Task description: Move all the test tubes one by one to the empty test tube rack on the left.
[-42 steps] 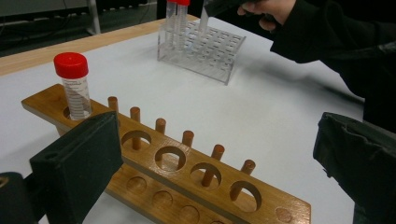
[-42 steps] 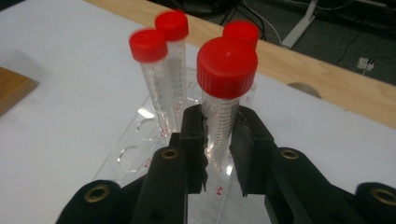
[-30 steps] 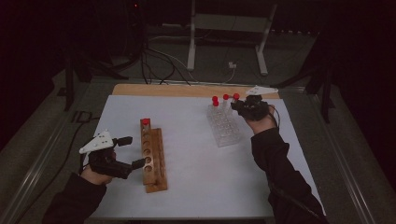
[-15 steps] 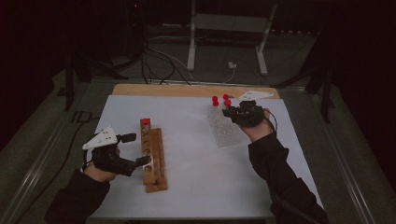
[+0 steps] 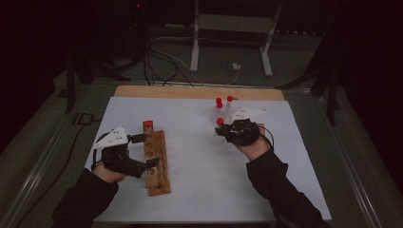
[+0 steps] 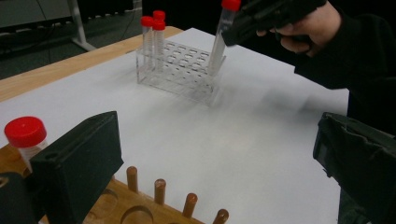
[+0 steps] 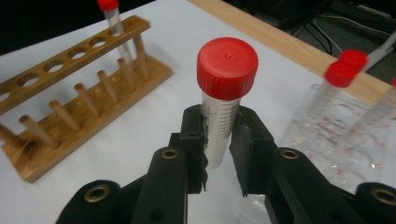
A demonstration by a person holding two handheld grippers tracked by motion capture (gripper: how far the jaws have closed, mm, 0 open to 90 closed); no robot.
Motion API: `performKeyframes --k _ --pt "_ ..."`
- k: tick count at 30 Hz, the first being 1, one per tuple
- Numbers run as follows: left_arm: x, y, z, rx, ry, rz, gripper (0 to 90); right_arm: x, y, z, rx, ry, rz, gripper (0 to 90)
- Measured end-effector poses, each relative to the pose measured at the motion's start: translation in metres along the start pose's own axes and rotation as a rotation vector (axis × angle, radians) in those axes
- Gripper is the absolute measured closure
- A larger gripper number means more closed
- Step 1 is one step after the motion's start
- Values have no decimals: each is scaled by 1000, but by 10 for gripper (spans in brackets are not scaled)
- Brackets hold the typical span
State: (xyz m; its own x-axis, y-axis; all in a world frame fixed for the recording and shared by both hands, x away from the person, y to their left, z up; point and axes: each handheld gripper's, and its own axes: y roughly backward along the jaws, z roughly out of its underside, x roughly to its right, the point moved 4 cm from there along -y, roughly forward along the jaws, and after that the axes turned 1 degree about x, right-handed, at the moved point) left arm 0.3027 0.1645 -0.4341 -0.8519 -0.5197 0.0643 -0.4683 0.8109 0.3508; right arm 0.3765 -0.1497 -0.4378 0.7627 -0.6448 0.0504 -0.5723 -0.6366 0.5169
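Note:
My right gripper (image 5: pixel 227 128) is shut on a clear tube with a red cap (image 7: pixel 224 116) and holds it upright above the white sheet, just in front of the clear plastic rack (image 5: pixel 217 113). Two more red-capped tubes (image 6: pixel 152 32) stand in that rack. At the left lies a wooden rack (image 5: pixel 157 164) with one red-capped tube (image 5: pixel 148 125) in its far hole. My left gripper (image 6: pixel 219 126) stands open at the wooden rack's near side, its jaws wide apart with nothing between the pads.
A white sheet (image 5: pixel 199 180) covers the table, with a bare wooden strip (image 5: pixel 190 91) along the far edge. Beyond it are cables and a stand's legs (image 5: pixel 228 42) on the dark floor. Open sheet lies between the two racks.
My right gripper has carried the tube leftward and nearer to the person, away from the clear rack. My left gripper has shifted slightly toward the wooden rack.

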Motion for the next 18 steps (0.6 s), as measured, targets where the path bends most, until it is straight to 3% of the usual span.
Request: performKeyframes --k 18 --pt "16 -23 -11 -37 -31 51 20 -54 -14 12 -37 60 -124 747"
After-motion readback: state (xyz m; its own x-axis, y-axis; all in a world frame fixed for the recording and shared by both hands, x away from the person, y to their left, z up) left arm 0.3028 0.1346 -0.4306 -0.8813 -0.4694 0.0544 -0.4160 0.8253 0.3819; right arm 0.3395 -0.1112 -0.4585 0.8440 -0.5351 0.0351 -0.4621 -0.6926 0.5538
